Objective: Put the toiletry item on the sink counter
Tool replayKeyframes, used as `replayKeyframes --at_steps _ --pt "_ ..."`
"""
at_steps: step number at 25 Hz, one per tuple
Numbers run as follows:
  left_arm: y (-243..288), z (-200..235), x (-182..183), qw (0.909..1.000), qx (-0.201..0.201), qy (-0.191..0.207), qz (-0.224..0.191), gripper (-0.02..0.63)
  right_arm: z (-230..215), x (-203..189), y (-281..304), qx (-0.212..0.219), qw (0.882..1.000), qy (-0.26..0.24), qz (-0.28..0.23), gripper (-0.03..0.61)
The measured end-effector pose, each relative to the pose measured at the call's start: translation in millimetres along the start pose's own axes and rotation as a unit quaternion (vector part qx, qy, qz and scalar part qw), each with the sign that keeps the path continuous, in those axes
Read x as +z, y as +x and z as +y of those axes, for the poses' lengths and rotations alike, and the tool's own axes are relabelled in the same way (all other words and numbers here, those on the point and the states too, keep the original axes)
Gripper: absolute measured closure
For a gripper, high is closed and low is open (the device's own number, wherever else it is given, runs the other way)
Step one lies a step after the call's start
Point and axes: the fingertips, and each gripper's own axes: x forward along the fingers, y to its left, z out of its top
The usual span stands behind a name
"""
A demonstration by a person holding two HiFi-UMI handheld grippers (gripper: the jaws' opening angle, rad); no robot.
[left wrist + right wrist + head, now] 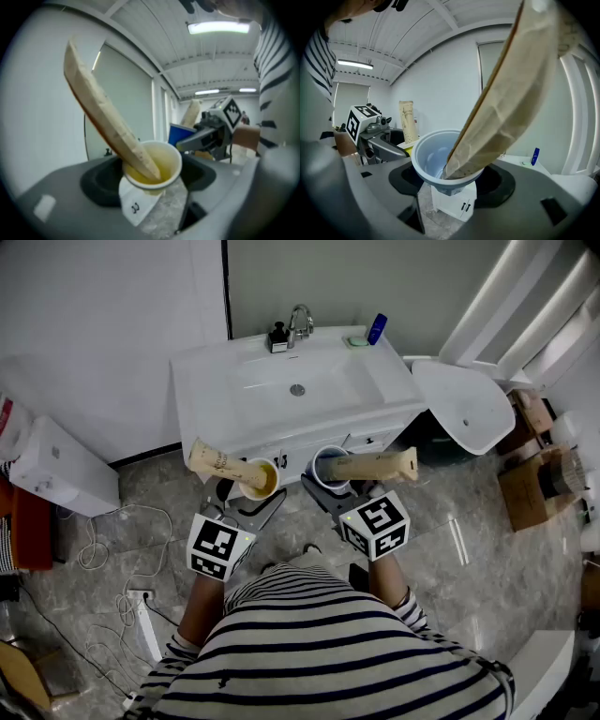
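**Two cups with tubes held up in front of the sink**

Your left gripper (251,493) has its jaws clamped on a round yellow cup (161,161), held in the air. A long beige squeeze tube (101,115) stands in that cup, its lower end against the inside wall. It leans away to the left in the head view.

Your right gripper (334,486) has its jaws clamped on a round pale-blue cup (431,157), also off the ground. A second beige tube (511,103) sits in this one and leans out to the right. The two cups are side by side, near each other but not touching.

Both cups hang just in front of the white sink counter (202,371), over the white cabinet doors (457,201) below it. Neither cup nor tube is on the counter.

At the back of the counter stands a chrome tap (300,322). A small black object (277,337) is just to its left. To its right are a small green dish (356,340) and a blue bottle (376,328).

Your striped shirt (328,652) fills the bottom of the head view. A white cable (112,540) lies looped on the grey marble floor (450,549) to your left.
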Motion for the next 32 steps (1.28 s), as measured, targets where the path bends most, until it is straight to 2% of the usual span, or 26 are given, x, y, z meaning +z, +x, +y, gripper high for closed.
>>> replayKeyframes --at_steps 11,20,32 --pt "2.8 -3.9 -4.8 0.9999 -0.003 0.001 0.01 0.244 0.8 -1.5 3.0 0.009 1.0 -0.001 0.0 0.281" --pt "11.5 -14.7 -13.7 0.9997 -0.009 -0.002 0.024 0.244 -0.9 -15.9 2.2 0.026 0.999 0.011 0.02 0.281" --pt "62.8 -32.2 -5.1 0.9994 -0.009 -0.002 0.032 0.244 -53.9 -26.0 -9.6 0.026 0.999 0.017 0.021 0.281"
